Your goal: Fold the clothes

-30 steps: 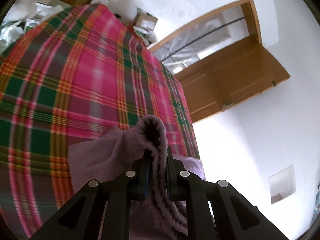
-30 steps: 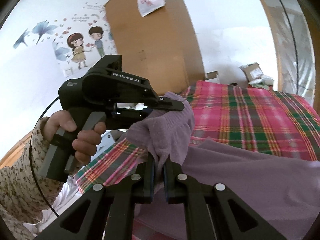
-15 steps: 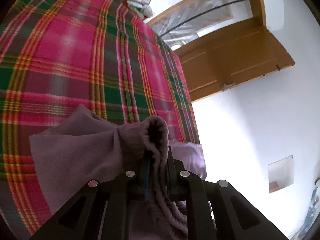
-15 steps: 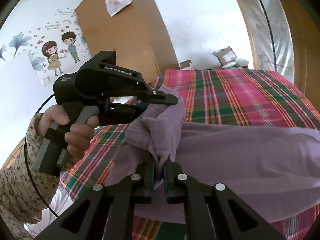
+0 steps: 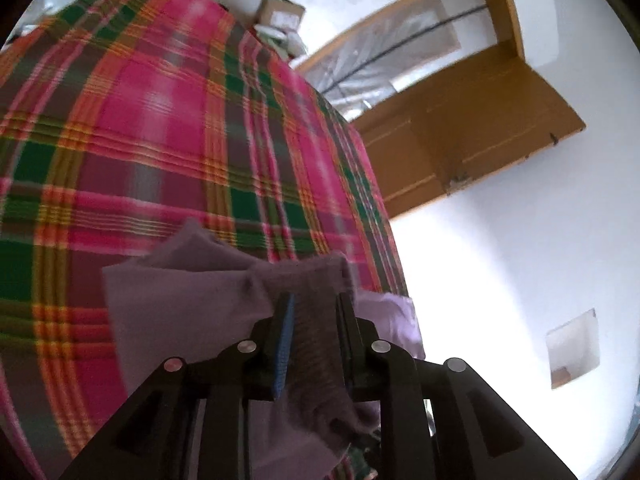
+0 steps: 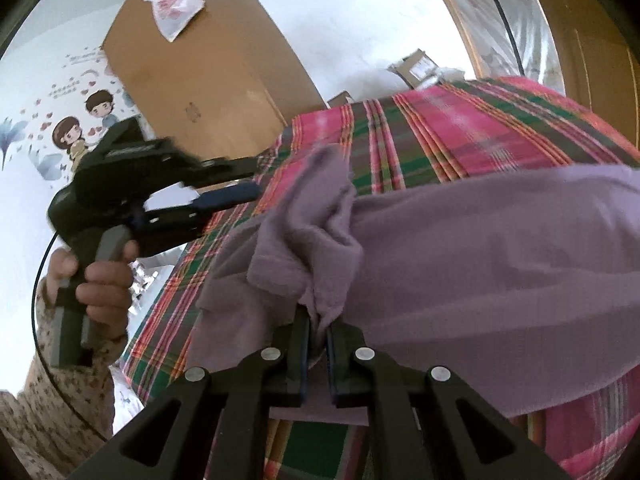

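White walls, open wooden door point(image 5: 472, 136) at upper right, cartoon wall stickers point(image 6: 80, 136) at left, brown wardrobe point(image 6: 208, 80), cardboard boxes point(image 5: 280, 16).

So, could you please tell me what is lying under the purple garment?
Under the purple garment lies a pink-and-green plaid bedcover, showing on all sides of it. Whatever sits beneath the garment's middle is covered. The right gripper pinches one bunched edge.
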A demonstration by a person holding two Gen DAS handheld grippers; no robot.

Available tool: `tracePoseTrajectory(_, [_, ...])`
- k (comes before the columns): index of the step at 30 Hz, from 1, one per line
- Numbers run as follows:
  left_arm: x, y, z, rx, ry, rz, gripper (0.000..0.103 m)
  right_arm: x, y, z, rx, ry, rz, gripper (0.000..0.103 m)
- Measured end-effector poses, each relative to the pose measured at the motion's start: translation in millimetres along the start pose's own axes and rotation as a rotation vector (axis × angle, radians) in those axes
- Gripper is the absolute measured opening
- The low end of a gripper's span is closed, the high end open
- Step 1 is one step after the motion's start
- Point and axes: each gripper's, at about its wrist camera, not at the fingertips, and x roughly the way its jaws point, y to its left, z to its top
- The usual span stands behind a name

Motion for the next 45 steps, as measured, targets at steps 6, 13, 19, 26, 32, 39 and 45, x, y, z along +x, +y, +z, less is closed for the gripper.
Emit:
tracePoseTrajectory(6, [-21.5,34.9,-26.9,-0.091,-0.035,0.024,0.021,-1.3,-14.5,-3.5,0.065,0.020,0.024,0.012])
tracePoseTrajectory(13, [-46.0,59.1,-56.1,-0.124,-0.094,0.035,0.021,-23.6,-30.9,-1.3,0.105,-0.026,0.001,0.040])
tracePoseTrajectory(19, [-61.0,62.5,-74.8,-0.127,-0.115,0.045,0.021,-32.7,-29.1,22.7,0.034,-0.102,-0.019,0.054])
tracePoseTrajectory(26, [-63.2,66.5,-88.5,-0.136,-0.096,0.053,0.021,19.2,-17.5,34.8,-0.035,0.078,-0.038,0.054])
tracePoseTrajectory(32, [-67.2,70.9,-97.8,-0.144,-0.089,0.057,0.021,19.6,-24.0,31.2,-0.005,0.082,-0.075,0.022])
tracePoseTrajectory(39, [-59.2,66.9,-94.9,-0.136,-0.071,0.092,0.021,-21.8,-20.9,36.0,0.052,-0.027,-0.021,0.019])
tracePoseTrajectory(45, [-50.4,68.7,-97.6,-0.139,-0.042,0.103,0.021,-19.0,-29.3,18.6,0.085,0.005,-0.095,0.020])
